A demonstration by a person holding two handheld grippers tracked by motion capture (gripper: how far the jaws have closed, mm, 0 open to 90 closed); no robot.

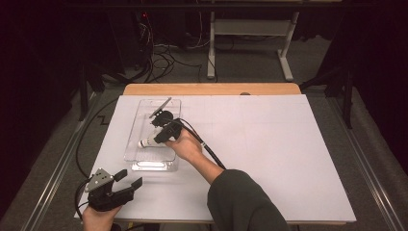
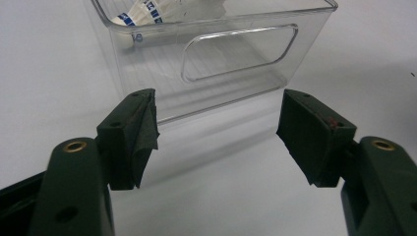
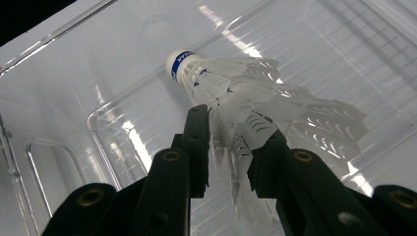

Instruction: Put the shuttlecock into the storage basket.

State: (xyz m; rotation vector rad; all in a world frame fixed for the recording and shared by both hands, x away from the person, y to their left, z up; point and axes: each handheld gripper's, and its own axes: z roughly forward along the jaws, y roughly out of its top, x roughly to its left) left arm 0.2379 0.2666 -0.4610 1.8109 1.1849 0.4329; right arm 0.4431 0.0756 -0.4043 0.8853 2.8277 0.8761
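Your right gripper has its jaws slightly apart around the skirt of the shuttlecock, which lies inside the clear bin, cork pointing away from you. The bin walls are close, so lift straight up. Your left gripper waits open on the counter.

A white feathered shuttlecock with a blue band round its cork lies on its side inside a clear rectangular plastic bin – cork toward about 7 o'clock in the high view. Its skirt seems slightly crushed – hard to tell through glare.
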